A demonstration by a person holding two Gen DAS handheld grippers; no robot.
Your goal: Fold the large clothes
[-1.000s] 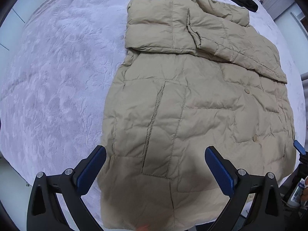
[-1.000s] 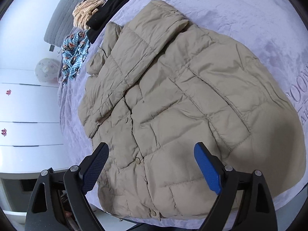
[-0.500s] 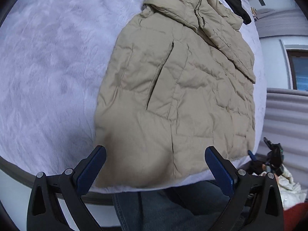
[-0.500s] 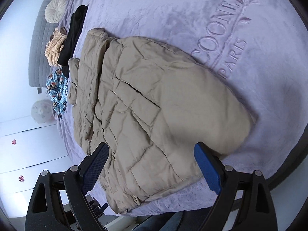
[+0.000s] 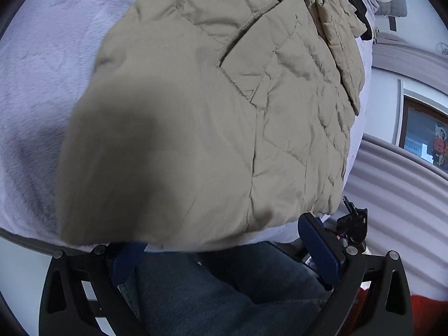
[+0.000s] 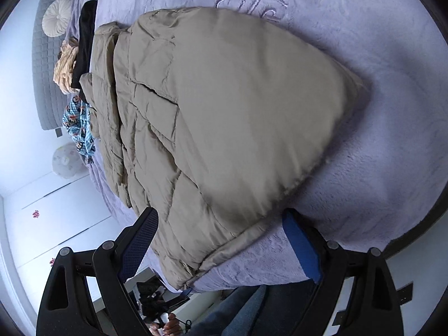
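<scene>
A beige quilted puffer jacket (image 5: 212, 106) lies flat on the lilac plush bedspread (image 5: 42, 56), its hem at the near edge of the bed. It also shows in the right wrist view (image 6: 224, 106). My left gripper (image 5: 224, 247) is open at the hem's edge; the hem hides the tip of its left finger. My right gripper (image 6: 221, 240) is open and straddles the other hem corner, with jacket fabric between the fingers. Neither is closed on the cloth.
A black garment (image 6: 85, 39), a peach one (image 6: 65, 67) and a blue patterned one (image 6: 78, 128) lie at the bed's far end by a round cushion (image 6: 57, 15) and grey headboard. The person's jeans (image 5: 224, 294) are below the bed edge. White cupboards (image 6: 56, 224) stand at left.
Both grippers dropped low and moved in toward the jacket's hem at the bed's near edge. The jacket now fills each view. The jaws stayed open.
</scene>
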